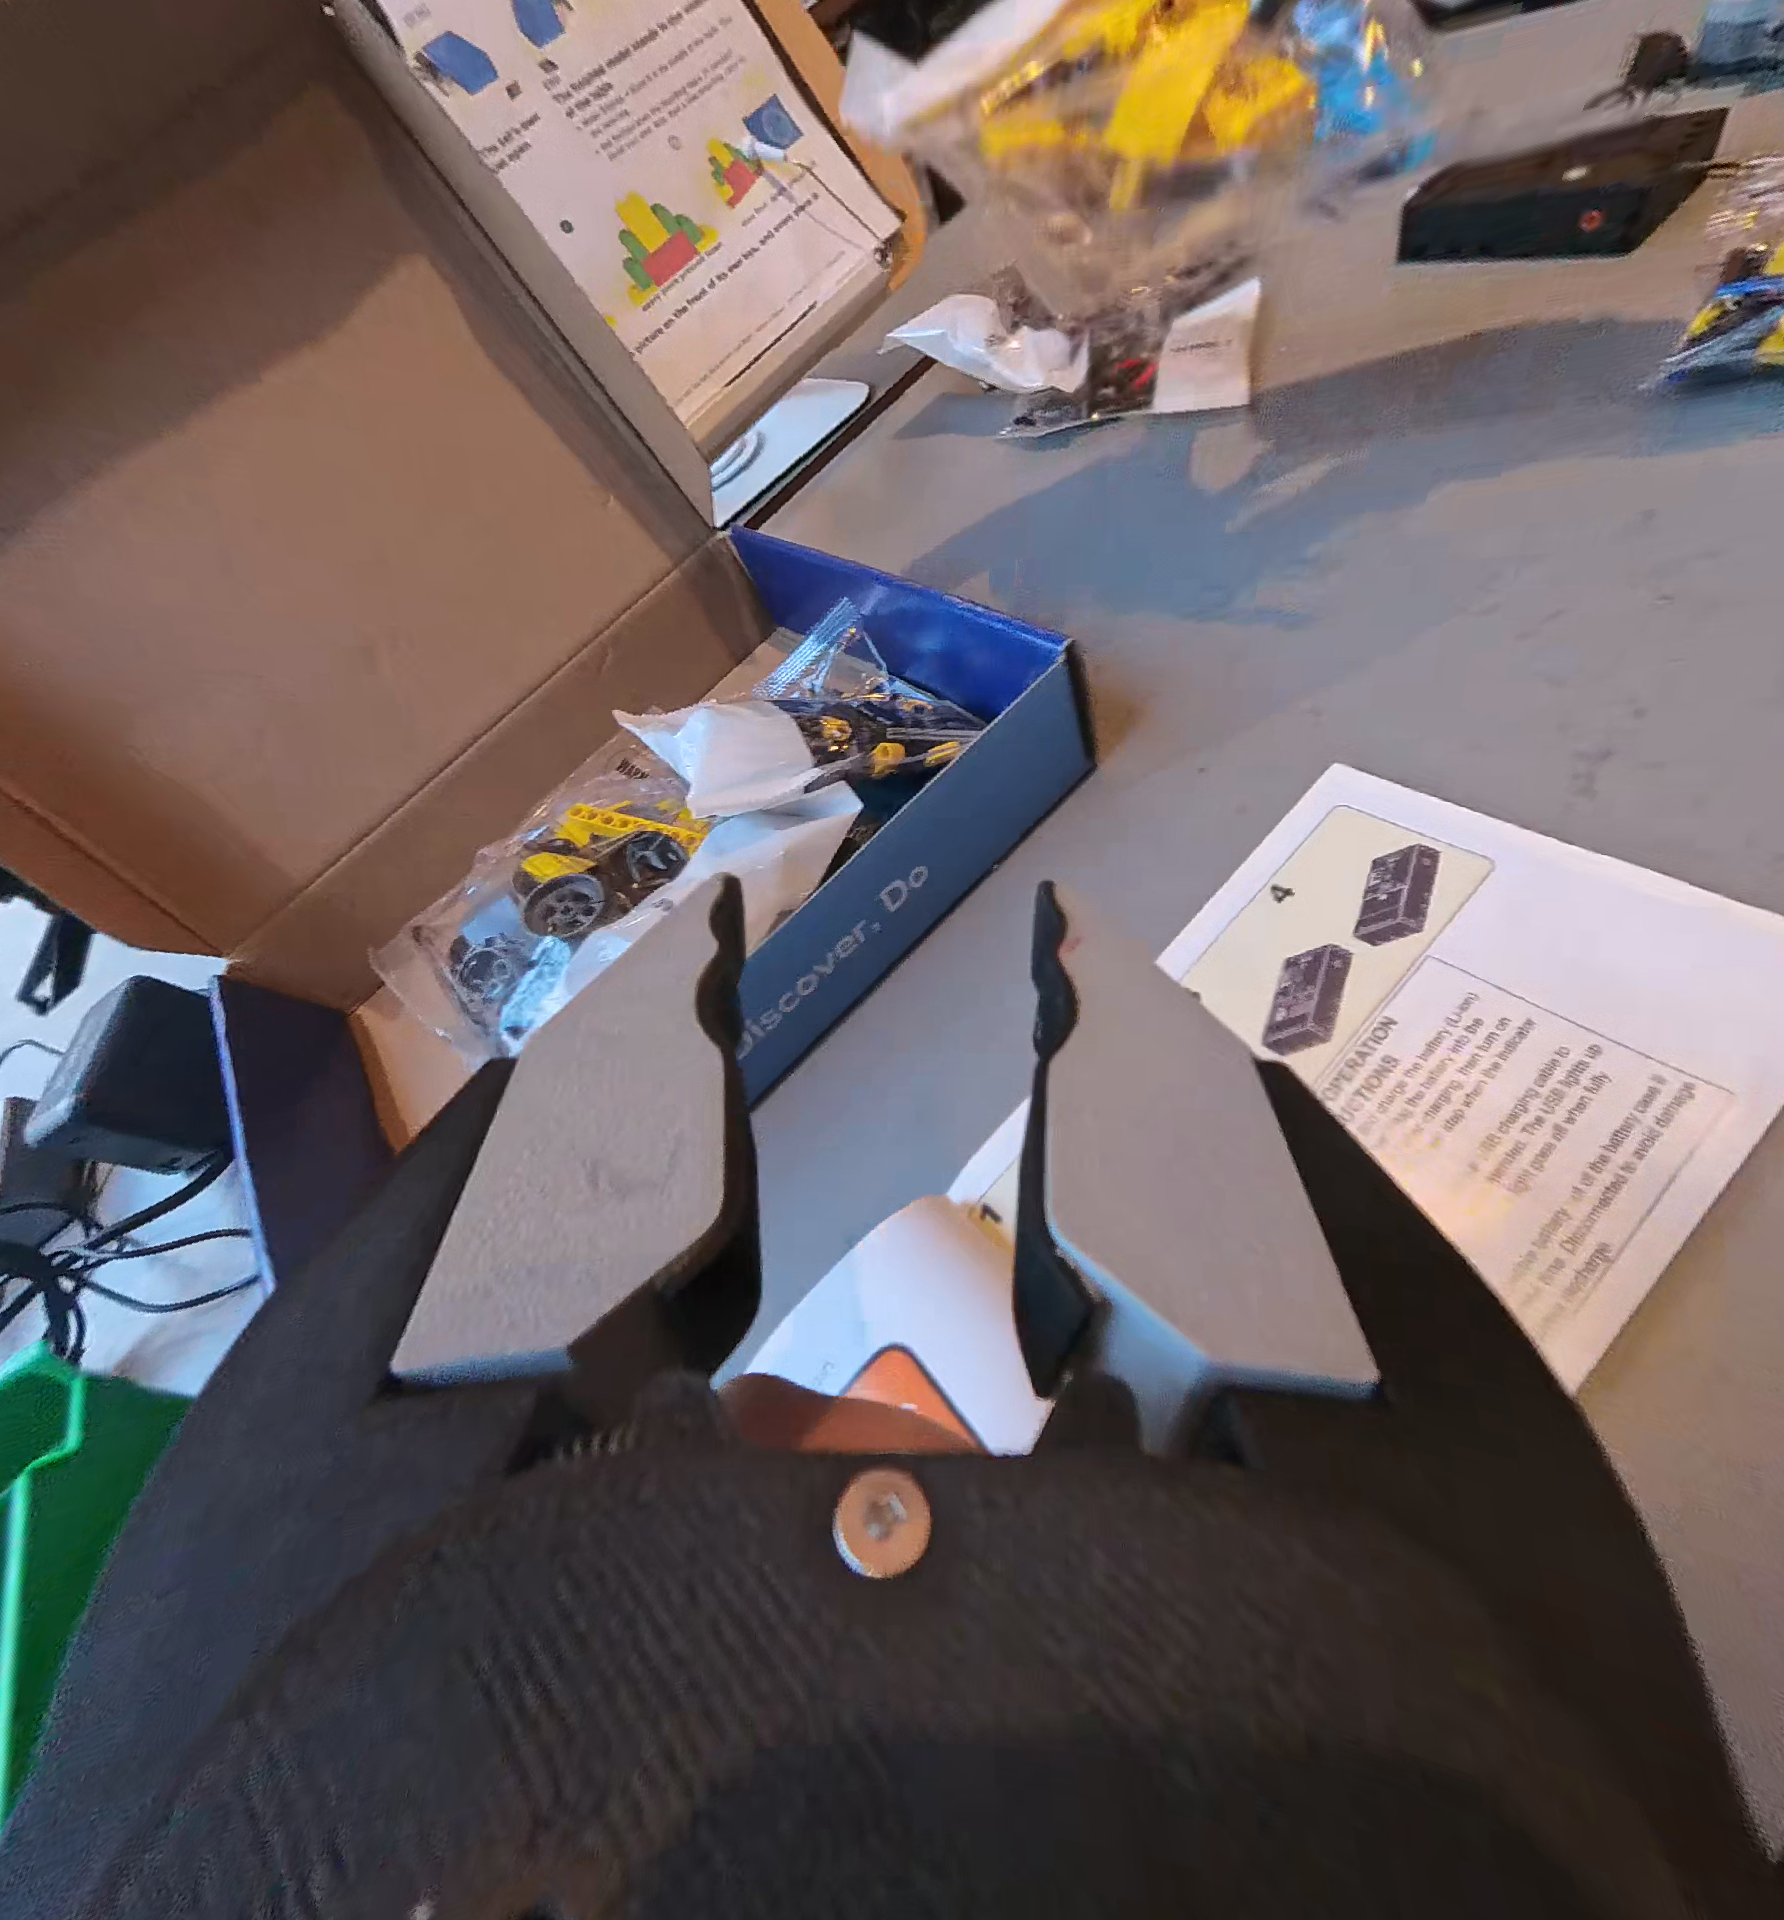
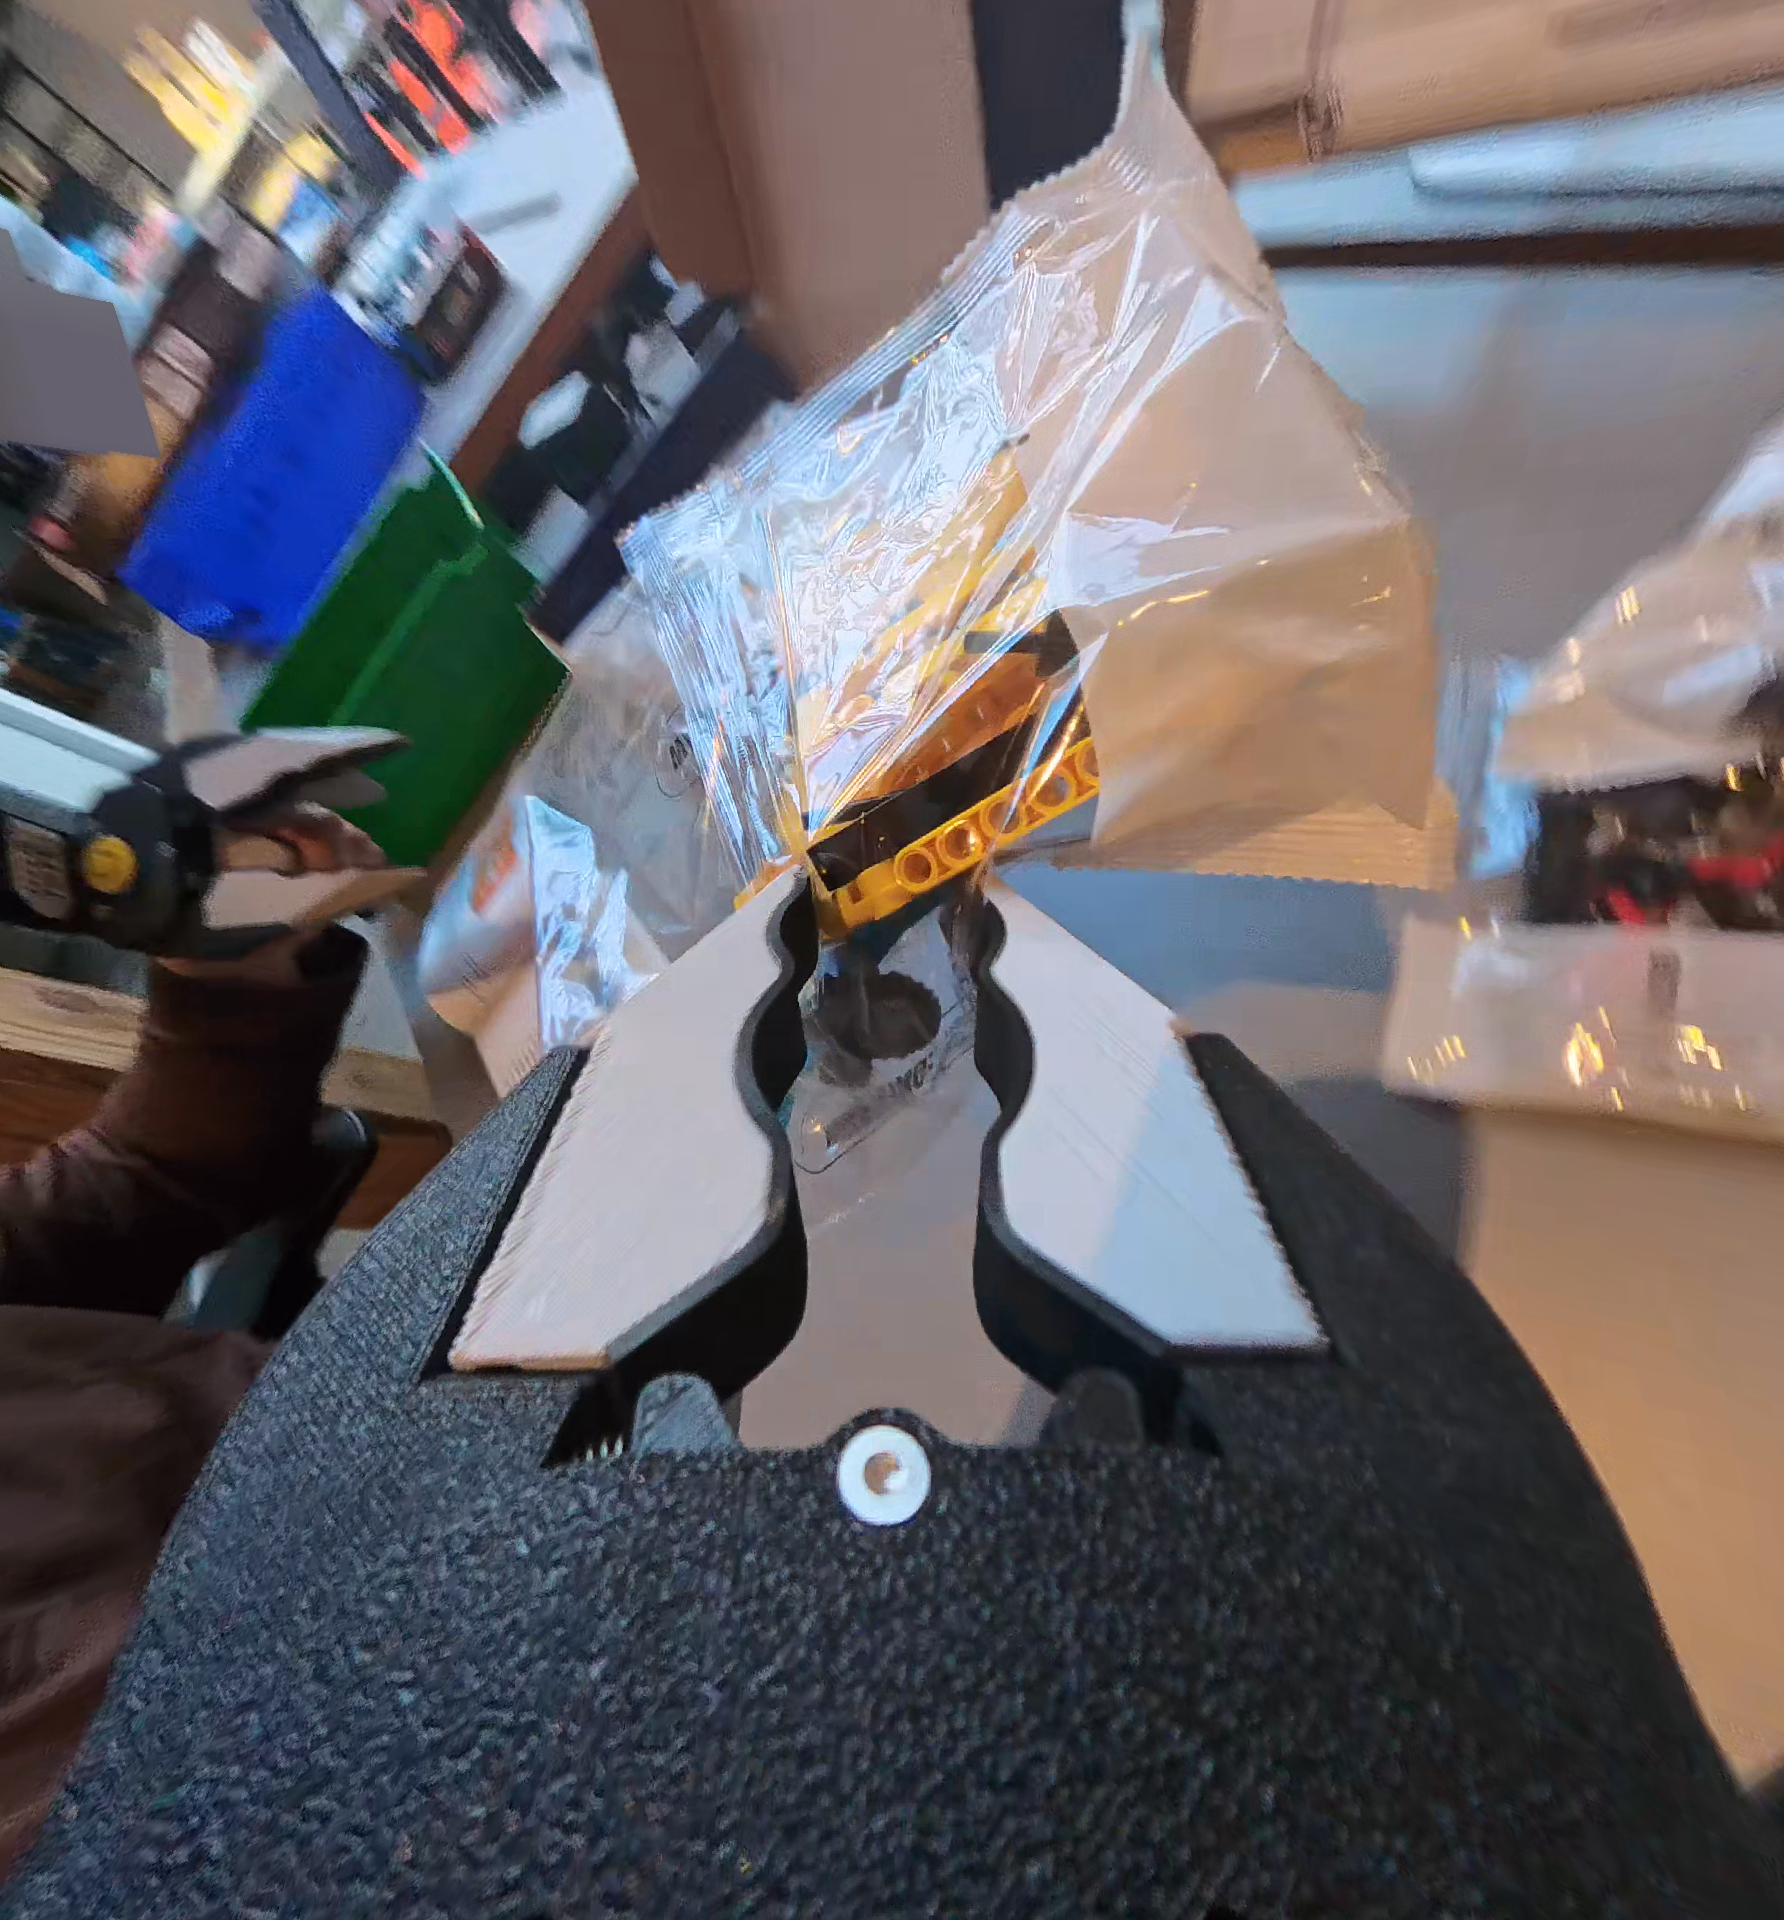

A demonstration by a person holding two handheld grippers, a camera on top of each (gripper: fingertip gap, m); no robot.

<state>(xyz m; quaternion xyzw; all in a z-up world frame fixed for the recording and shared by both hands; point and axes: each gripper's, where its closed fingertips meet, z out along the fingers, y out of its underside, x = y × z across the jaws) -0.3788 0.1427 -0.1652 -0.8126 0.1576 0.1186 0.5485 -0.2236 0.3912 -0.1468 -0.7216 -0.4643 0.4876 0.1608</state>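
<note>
My left gripper [image 1: 888,914] is open and empty. It hovers over the front wall of an open blue box [image 1: 898,935] with a raised cardboard lid [image 1: 296,468]. Clear bags of yellow and black building parts [image 1: 607,852] lie inside the box. My right gripper [image 2: 888,904] is shut on the lower end of a clear plastic bag [image 2: 1023,520] holding yellow beams [image 2: 992,831] and black parts, and holds it up in the air. That bag shows blurred at the top of the left wrist view [image 1: 1127,135]. The left gripper also shows at the left of the right wrist view [image 2: 275,821].
A printed sheet [image 1: 1542,1039] lies on the grey table [image 1: 1387,623] right of the box. Behind are a small bag [image 1: 1075,343], a black box [image 1: 1553,187] and another parts bag [image 1: 1771,301]. A green bin [image 2: 420,686] and a blue bin [image 2: 275,468] stand to the left. Cables and an adapter [image 1: 129,1081] lie left. About 30 centimeters separates my left fingertips from my right. To reach the adapter [image 1: 129,1081] in a straight line is about 35 centimeters for my left fingers, about 55 centimeters for my right.
</note>
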